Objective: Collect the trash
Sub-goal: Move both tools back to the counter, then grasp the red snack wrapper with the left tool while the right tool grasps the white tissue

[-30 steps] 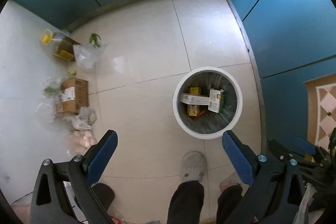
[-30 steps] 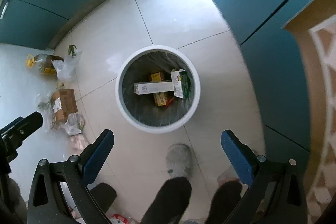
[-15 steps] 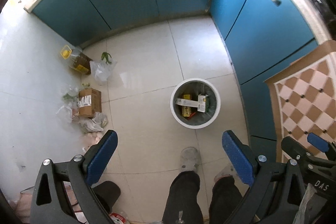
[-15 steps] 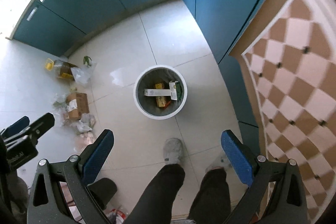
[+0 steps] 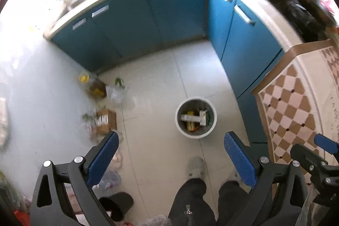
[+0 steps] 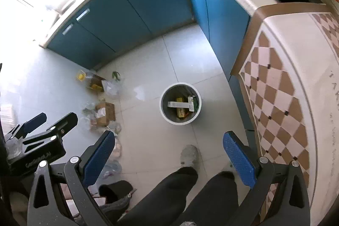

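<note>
A white round trash bin (image 5: 196, 117) stands on the tiled floor far below me, with several cartons inside; it also shows in the right wrist view (image 6: 180, 106). My left gripper (image 5: 171, 146) is open and empty, high above the floor. My right gripper (image 6: 168, 145) is open and empty at the same height. Loose trash lies by the left wall: a cardboard box (image 5: 106, 121), clear plastic bags (image 5: 115, 93) and a yellow-capped bottle (image 5: 93, 84). The box (image 6: 103, 113) and bags (image 6: 111, 86) also show in the right wrist view.
Blue cabinets (image 5: 148, 22) line the back and right. A checkered counter (image 6: 281, 86) is at the right. The person's legs and grey slippers (image 5: 196, 166) are below the grippers. A black shoe (image 5: 117, 205) lies bottom left. The left gripper's body (image 6: 40, 141) shows beside the right one.
Both grippers have risen far above the floor. The bin and the trash look much smaller, and the counters have come into view. Both grippers stayed open.
</note>
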